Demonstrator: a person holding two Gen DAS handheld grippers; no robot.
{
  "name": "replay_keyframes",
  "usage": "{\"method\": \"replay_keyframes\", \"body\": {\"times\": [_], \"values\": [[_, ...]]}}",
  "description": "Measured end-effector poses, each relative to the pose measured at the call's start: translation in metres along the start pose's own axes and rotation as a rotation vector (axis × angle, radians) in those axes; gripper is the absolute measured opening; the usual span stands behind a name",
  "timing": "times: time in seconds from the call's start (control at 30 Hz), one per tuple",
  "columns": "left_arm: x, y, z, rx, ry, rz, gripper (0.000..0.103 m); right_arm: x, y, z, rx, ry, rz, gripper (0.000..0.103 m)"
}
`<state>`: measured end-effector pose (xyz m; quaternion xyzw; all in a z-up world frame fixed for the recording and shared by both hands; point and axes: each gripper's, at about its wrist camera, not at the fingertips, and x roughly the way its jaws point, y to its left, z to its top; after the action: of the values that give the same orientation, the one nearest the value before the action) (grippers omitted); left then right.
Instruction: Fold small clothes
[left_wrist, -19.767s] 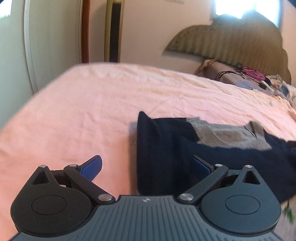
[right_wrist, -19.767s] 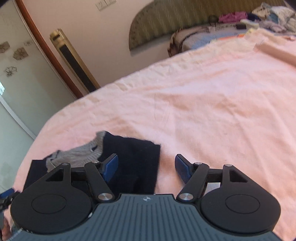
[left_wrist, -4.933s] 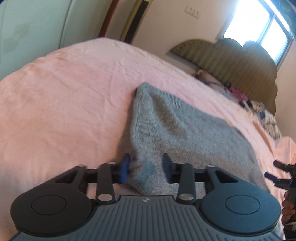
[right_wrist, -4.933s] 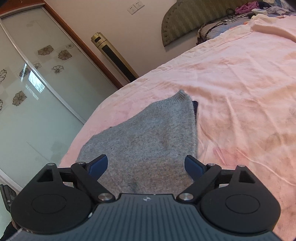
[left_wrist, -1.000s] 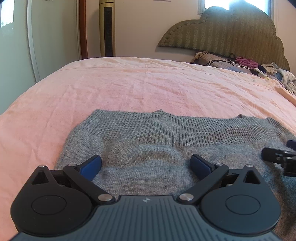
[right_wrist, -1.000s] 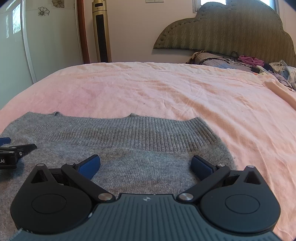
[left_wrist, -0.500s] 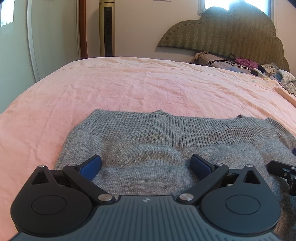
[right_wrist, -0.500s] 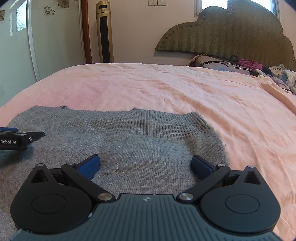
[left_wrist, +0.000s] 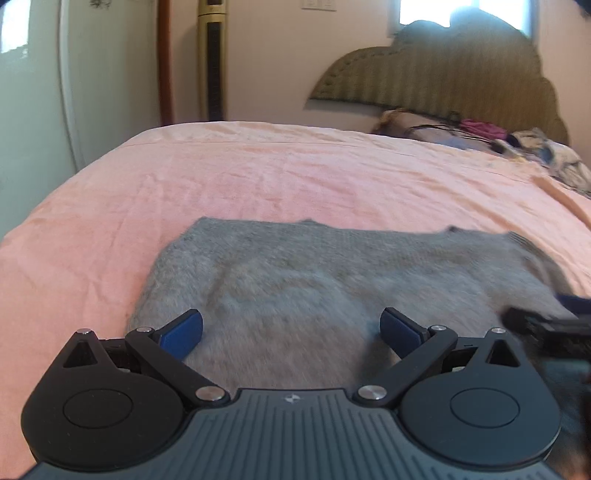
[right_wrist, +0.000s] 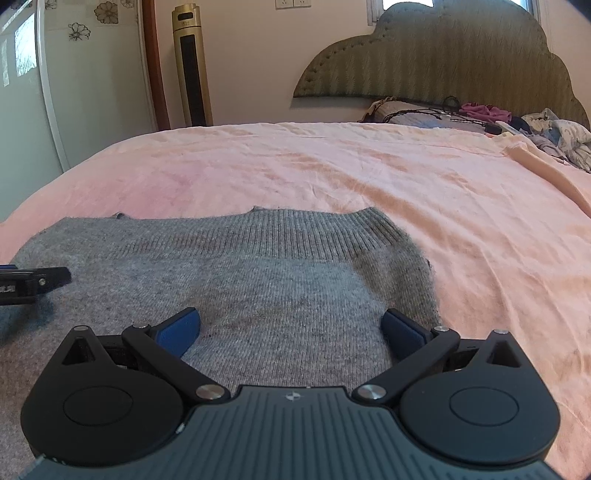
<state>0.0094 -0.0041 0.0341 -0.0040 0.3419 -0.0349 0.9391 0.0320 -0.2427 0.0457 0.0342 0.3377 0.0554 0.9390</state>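
Note:
A grey knitted garment (left_wrist: 332, 280) lies flat on the pink bed sheet (left_wrist: 258, 177), its ribbed band at the far edge. It also shows in the right wrist view (right_wrist: 258, 280). My left gripper (left_wrist: 291, 328) is open and empty, just above the garment's near left part. My right gripper (right_wrist: 291, 328) is open and empty, above the garment's near right part. The right gripper's tip shows at the right edge of the left wrist view (left_wrist: 543, 325). The left gripper's tip shows at the left edge of the right wrist view (right_wrist: 33, 282).
A padded headboard (right_wrist: 436, 59) and a pile of pillows and clothes (right_wrist: 517, 125) are at the far right of the bed. A tall gold tower fan (right_wrist: 192, 66) and a sliding wardrobe door (right_wrist: 37, 81) stand beyond the bed's left side.
Both grippers have drawn back and risen a little from the garment. They stayed open. The left view is blurred by motion. The garment has not moved.

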Motion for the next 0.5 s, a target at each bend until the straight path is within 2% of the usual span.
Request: {"method": "replay_keyframes", "body": {"times": [0.1,0.2,0.27,0.3,0.4,0.5], "values": [[0.004,0.002,-0.018,0.048,0.026,0.002,0.103,0.001,0.001,0.001,-0.001,0.000,0.000,0.103],[-0.017,0.021,-0.024,-0.062,-0.019,0.006,0.103,0.001,0.000,0.001,-0.001,0.000,0.001,0.103],[-0.047,0.042,-0.033,-0.198,-0.071,-0.026,0.103,0.000,-0.001,0.000,0.004,-0.002,0.009,0.103],[-0.063,0.053,-0.042,-0.301,-0.087,-0.049,0.103,0.000,-0.002,0.000,0.008,-0.004,0.015,0.103],[-0.105,0.083,-0.083,-0.593,-0.085,-0.137,0.103,-0.001,-0.003,-0.001,0.013,-0.007,0.018,0.103],[-0.134,0.090,-0.121,-0.750,-0.080,-0.172,0.103,0.000,-0.001,-0.001,0.008,-0.009,0.011,0.103]]}}
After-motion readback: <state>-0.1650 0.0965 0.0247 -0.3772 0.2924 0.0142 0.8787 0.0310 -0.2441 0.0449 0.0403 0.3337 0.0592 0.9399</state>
